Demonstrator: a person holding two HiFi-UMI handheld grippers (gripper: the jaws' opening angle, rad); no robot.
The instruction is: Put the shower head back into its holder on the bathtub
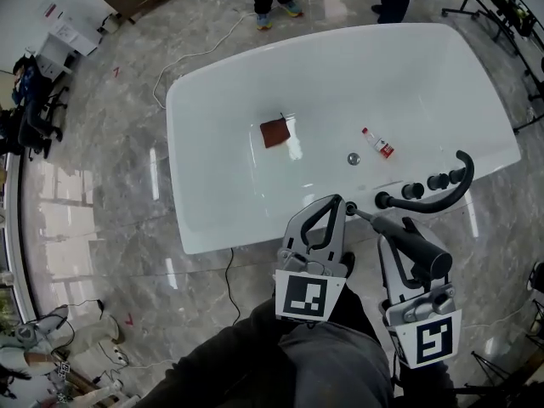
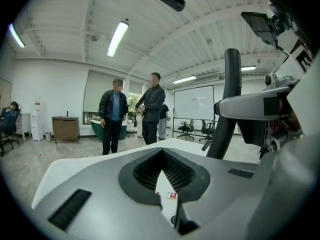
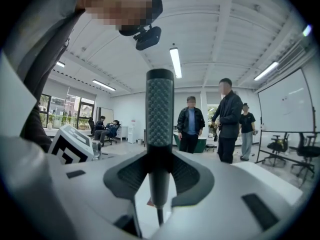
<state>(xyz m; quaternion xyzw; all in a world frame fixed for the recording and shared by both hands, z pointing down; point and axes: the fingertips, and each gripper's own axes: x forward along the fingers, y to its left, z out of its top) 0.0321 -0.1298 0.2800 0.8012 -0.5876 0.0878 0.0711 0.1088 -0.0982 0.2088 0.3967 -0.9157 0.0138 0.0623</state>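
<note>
Right tool (image 3: 159, 181) clamps the shower head (image 3: 159, 109) between its jaws; left tool (image 2: 165, 184) seemingly closed.

Grey left hand-held gripper (image 1: 337, 201) bears a black-and-white marker cube (image 1: 303, 296).

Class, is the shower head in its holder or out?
Out: the shower head stands clamped between the right gripper's jaws, not in any holder.
</note>
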